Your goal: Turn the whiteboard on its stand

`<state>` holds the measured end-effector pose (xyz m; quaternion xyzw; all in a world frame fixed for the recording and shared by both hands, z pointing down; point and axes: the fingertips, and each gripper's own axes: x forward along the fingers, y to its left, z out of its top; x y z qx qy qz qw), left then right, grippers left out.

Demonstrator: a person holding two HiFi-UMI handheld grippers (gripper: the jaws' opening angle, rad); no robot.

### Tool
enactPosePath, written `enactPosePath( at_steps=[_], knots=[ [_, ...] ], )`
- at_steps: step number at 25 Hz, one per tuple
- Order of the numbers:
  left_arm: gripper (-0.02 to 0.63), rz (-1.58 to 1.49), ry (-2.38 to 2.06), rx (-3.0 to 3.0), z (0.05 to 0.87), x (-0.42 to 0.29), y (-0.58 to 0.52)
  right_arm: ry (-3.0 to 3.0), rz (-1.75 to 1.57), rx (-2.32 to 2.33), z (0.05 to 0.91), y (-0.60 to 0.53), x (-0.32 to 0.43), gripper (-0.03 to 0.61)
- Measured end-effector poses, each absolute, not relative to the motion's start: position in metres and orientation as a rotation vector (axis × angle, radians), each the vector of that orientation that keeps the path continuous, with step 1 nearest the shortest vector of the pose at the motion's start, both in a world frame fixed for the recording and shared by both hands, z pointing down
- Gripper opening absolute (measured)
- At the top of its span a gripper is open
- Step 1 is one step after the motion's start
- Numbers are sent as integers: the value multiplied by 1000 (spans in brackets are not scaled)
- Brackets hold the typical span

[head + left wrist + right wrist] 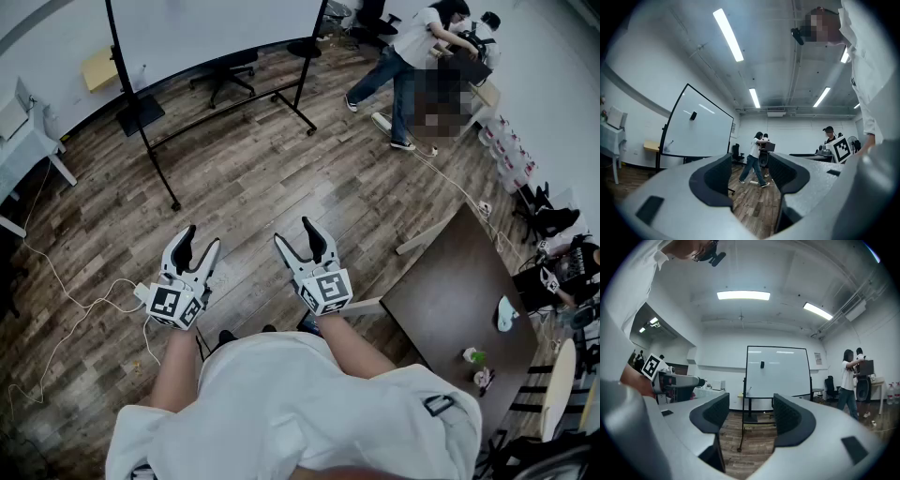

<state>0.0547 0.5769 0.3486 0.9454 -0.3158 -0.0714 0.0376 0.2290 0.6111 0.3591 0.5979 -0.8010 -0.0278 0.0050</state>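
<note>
Far left: a white desk (28, 141) stands by the wall.
Whiteboard: the large white rectangular whiteboard (216, 28), in a thin black frame, stands upright on a black tubular metal stand (225, 117) with splayed feet. It is at the far side of the grey-brown wooden plank floor (244, 187).
Long axis: the board's width runs left to right across the head view, its left end a little nearer the person.
Left gripper: the white two-jaw left gripper (202, 242) is released, with only floor between its parted jaws. In its own view the board (696, 126) sits off to the left.
Right gripper: the matching right gripper (296, 234) is spread wide and empty. Its own view shows the board (777, 371) straight between the jaws.
Bearing: the board lies ahead of both grippers, well apart, and neither touches it. The left gripper looks the nearer to the stand's near left foot.
Next move: likely an approach to a frame edge before any turning.
Right: two people (412, 47) stand beyond the stand.
Containers: a dark brown table (450, 309) carries small things (478, 361), too small to identify. No filled container can be made out.
</note>
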Motion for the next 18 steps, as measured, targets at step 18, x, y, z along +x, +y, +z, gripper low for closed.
enactPosePath(
  at_steps=[18],
  knots=[
    [230, -249, -1015, 2895, 344, 69, 586, -2537, -139, 1885, 353, 621, 256, 288]
  ],
)
